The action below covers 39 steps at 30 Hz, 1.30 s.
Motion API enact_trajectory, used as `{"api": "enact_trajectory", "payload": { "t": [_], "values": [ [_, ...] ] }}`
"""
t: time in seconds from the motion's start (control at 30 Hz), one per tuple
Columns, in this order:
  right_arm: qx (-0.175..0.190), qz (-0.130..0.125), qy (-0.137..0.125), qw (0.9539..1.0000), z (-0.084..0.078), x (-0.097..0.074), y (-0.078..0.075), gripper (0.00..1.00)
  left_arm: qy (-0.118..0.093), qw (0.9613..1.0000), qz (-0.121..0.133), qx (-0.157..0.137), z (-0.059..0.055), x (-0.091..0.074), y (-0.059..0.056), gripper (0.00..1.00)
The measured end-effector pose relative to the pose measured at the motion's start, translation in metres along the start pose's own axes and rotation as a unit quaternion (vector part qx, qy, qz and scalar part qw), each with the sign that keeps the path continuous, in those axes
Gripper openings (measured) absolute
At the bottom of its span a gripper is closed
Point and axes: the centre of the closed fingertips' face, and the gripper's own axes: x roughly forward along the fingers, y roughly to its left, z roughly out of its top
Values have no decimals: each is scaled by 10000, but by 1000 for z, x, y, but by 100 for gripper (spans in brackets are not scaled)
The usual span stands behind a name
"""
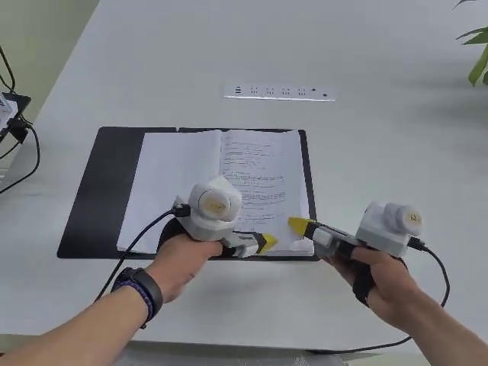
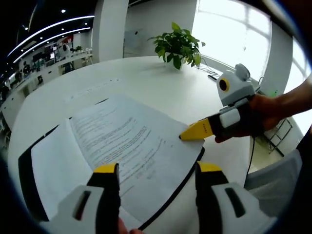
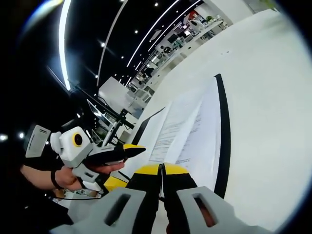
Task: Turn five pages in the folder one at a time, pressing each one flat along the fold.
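Head view: the black folder (image 1: 99, 191) lay open and flat on the white table (image 1: 381, 137), just in front of the person, with a socket strip (image 1: 279, 92) beyond it. Its fold ran away from the person toward that strip, the tops of the sheets at the far side, while the opened cover stretched longest from left to right. A blank sheet (image 1: 171, 183) lay on the left of the fold and a printed page (image 1: 263, 179) on the right, still flat. That suggested at least one turn was done, though how many of the five could not be counted. The right gripper (image 1: 299, 225) had its yellow tips pressed together at the printed page's near right corner; whether paper sat between them could not be told. The left gripper (image 1: 263, 244) hovered over the folder's near edge, and the left gripper view showed its jaws spread wide above the printed page. Judged from this, another turn and its pressing along the fold remained.
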Motion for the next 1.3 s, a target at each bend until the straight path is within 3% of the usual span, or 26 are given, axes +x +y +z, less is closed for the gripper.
{"api": "enact_trajectory", "payload": {
  "t": [0.37, 0.77, 1.0, 1.3],
  "values": [
    [-128, 143, -118, 9997, 9, 8, 22, 0, -82, 9996, 234, -100, -14, -31, 23, 63],
    [-224, 330, -181, 9990, 20, 19, 48, 0, -248, 9988, 420, -84, -13, -59, 45, 64],
    [-417, 579, -139, 9974, 28, 35, 72, 0, -276, 9980, 558, -57, -20, -79, 60, 65],
    [-600, 984, 34, 9933, 23, 64, 109, 0, -380, 9959, 809, -128, -25, -110, 82, 66]
  ]
}}
